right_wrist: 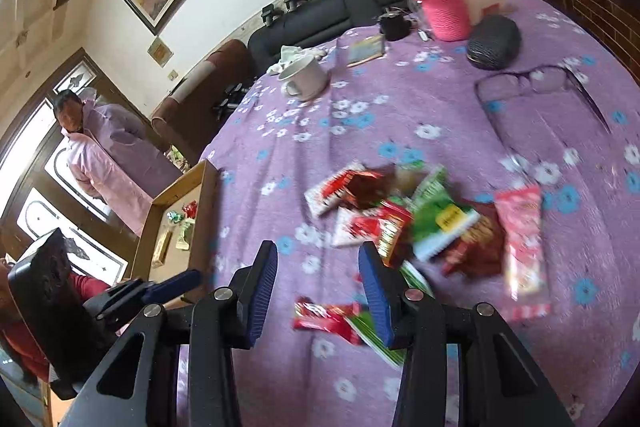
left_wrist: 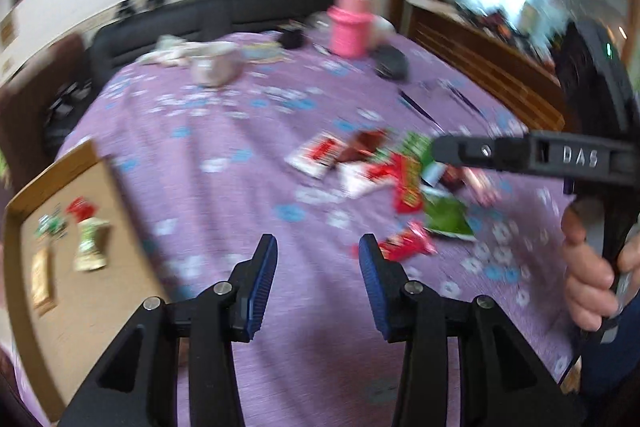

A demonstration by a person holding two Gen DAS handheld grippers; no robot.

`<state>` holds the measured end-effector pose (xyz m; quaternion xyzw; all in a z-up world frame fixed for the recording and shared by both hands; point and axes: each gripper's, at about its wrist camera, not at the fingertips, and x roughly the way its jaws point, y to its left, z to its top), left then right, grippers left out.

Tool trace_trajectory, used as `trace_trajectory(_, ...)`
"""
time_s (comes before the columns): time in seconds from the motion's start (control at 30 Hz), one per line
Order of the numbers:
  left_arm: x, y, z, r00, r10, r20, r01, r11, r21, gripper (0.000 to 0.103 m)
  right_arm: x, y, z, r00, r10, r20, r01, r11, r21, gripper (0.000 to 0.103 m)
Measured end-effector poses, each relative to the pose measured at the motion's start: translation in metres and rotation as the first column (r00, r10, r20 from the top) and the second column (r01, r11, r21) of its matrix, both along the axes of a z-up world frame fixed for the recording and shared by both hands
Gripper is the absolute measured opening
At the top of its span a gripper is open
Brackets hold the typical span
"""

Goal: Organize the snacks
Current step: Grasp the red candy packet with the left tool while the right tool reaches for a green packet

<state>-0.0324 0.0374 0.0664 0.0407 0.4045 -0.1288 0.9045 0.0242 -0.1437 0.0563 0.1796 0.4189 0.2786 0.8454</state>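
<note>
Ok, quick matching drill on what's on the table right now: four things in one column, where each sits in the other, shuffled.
Things:
1. pink bottle
2. glasses
3. white mug
4. cardboard box

Places:
A. at the table's left edge, a few snacks inside
B. at the far end, next to the dark case
C. flat on the cloth, just nearer than the dark case
D. far left part, near a crumpled white cloth

Pairs: 1-B, 2-C, 3-D, 4-A

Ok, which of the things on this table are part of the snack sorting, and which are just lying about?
Part of the job:
- snack pile
- red packet lying apart from it
- cardboard box with a few snacks inside

Lying about:
- pink flask
- white mug
- glasses
- glasses case
- small booklet
</note>
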Motion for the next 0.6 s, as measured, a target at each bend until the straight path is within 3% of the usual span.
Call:
trace_trajectory(0.13, 0.006, -0.035, -0.019, 0.994, -0.107, -0.002, 0.107, 0.991, 0.078, 0.058, 0.001, -0.014, -0.017, 0.999, -0.019, -0.036, 0.019, 1.0, 0.012, 0.045)
trace_trajectory(0.43, 0.027, -0.071, -0.05, 0.971, -0.236, -0.046, 0.241, 0.951, 0.194, 0.067, 0.016, -0.032, -0.039, 0.994, -0.061, -0.095, 0.064, 0.998, 0.026, 0.045)
trace_trajectory(0.6, 0.031, -0.085, -0.064, 0.968, -0.249, -0.04, 0.252, 0.935, 0.25, 0.068, 0.017, -0.034, -0.044, 0.993, -0.057, -0.102, 0.061, 0.997, 0.038, 0.045)
